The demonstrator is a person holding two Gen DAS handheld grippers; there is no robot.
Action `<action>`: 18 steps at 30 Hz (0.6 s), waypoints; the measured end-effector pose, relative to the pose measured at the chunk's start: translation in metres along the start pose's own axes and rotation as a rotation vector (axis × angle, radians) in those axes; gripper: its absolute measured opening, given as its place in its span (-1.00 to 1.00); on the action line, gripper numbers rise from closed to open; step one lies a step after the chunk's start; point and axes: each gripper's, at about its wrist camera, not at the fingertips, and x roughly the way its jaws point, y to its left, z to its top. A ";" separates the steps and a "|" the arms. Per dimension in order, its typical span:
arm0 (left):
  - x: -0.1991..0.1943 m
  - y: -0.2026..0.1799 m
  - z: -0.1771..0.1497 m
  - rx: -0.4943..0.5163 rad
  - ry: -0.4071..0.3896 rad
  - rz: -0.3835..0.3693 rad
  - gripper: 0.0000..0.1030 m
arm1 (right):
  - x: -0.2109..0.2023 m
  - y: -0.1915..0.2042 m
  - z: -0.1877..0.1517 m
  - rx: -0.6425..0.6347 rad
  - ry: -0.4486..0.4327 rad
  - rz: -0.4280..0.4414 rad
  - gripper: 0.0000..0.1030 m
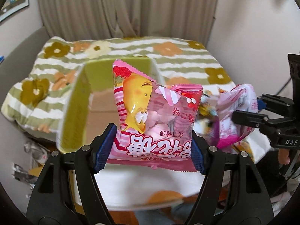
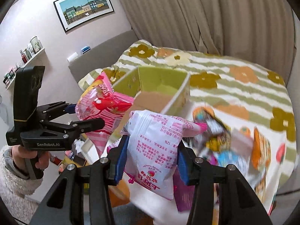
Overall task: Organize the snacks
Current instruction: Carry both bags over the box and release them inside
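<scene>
We count two grippers, the left gripper (image 1: 153, 146) and the right gripper (image 2: 150, 159), and two pink snack bags (image 1: 155, 116) (image 2: 155, 150), one in each. We see one green box (image 2: 161, 86), and blurred snack packets (image 2: 234, 140) we cannot count, near the bed's (image 2: 243, 86) right edge.

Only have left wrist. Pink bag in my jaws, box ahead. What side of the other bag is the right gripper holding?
Observer: The right gripper is shut on the white printed back of its bag, near the bottom edge.
Operator: More snacks left outside the box?
Observer: Yes, a blurred pile of packets lies on the bed to the right of the box.
Operator: Anything in the box?
Observer: The right wrist view shows green walls and bare cardboard floor; the near part is hidden by the bags.
Operator: Who's holding the left gripper?
Observer: A hand in a fuzzy white sleeve; the left gripper holds the pink bag.
</scene>
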 end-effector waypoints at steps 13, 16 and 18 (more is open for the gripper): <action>0.114 0.117 0.095 0.060 0.081 -0.032 0.35 | 0.113 0.025 0.102 0.113 -0.022 -0.115 -0.16; 0.144 0.124 0.107 0.072 0.112 -0.047 0.35 | 0.130 0.022 0.113 0.156 -0.016 -0.135 -0.16; 0.167 0.128 0.112 0.081 0.137 -0.058 0.35 | 0.139 0.018 0.118 0.170 -0.008 -0.159 -0.16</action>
